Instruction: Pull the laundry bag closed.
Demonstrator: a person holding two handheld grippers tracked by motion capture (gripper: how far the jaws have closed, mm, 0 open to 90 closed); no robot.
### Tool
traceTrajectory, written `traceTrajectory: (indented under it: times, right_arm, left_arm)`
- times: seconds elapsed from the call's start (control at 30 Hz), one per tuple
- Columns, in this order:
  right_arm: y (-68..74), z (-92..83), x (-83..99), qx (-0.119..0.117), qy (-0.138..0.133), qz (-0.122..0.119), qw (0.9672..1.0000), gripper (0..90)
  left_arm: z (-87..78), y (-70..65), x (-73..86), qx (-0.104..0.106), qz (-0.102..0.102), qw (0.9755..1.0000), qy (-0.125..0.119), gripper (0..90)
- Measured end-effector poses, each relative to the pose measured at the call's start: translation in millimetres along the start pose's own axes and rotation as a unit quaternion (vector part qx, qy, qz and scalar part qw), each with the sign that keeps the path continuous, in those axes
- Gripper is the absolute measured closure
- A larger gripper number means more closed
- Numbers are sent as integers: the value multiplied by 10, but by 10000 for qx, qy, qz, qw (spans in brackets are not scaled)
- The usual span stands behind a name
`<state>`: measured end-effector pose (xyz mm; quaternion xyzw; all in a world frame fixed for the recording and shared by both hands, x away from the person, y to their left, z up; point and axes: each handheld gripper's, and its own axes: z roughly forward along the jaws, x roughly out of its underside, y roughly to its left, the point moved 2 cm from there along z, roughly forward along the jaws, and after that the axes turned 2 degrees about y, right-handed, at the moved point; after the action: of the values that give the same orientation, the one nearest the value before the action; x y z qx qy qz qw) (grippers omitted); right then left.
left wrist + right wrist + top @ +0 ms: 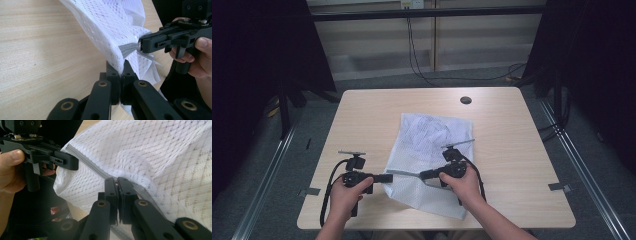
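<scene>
A white mesh bag (pixel 429 137) lies on the wooden table (pixel 362 120), with a grey zipper band (pixel 404 173) along its near-left edge. My left gripper (pixel 385 177) points right and is shut on that edge of the bag (pixel 110 27); in the left gripper view its jaws (pixel 121 69) pinch the mesh. My right gripper (pixel 423 175) points left, facing the other one a short way along the band. Its jaws (pixel 117 181) are shut on the grey zipper band (pixel 85 161). Each gripper shows in the other's view: the right gripper (pixel 141 45) and the left gripper (pixel 73 163).
A small round black hole (pixel 466 100) sits near the table's far edge. Black curtains hang at both sides, cables (pixel 414 55) run over the floor behind the table, and metal rails (pixel 582 170) flank it. Bare wood lies left and right of the bag.
</scene>
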<state>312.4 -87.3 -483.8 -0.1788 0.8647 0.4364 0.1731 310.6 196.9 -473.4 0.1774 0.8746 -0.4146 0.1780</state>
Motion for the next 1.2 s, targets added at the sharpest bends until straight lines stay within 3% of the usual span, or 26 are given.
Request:
traceTrajectory:
  times: [0.07,0.1,0.17,0.23,0.4,0.93,1.0,1.2]
  right_arm:
    - [-7,1,-1,-8,-21,-37,10000,871]
    - [-8,-4,0,17,-12,-18,10000,871]
    - [-25,-14,-1,24,-14,-19,10000,871]
    - [-38,-28,-3,34,-44,9,10000,871]
    - [-46,-43,-3,21,-49,36,10000,871]
    - [-55,-61,5,62,-17,28,10000,872]
    - [-55,-60,5,68,-28,56,10000,872]
    - [-62,-81,3,25,-46,69,10000,872]
  left_arm:
    - [6,-5,-2,34,-77,10000,-32,882]
    - [16,-28,0,105,-244,9996,-60,883]
    - [3,5,-3,48,-30,10000,9,882]
    - [3,-4,-3,61,-102,9999,-24,883]
    - [6,5,-5,50,-24,10000,-2,882]
    - [13,10,-12,24,-44,10000,1,883]
    - [22,0,-12,53,-124,9999,-50,883]
    - [15,13,-18,28,-61,10000,-41,883]
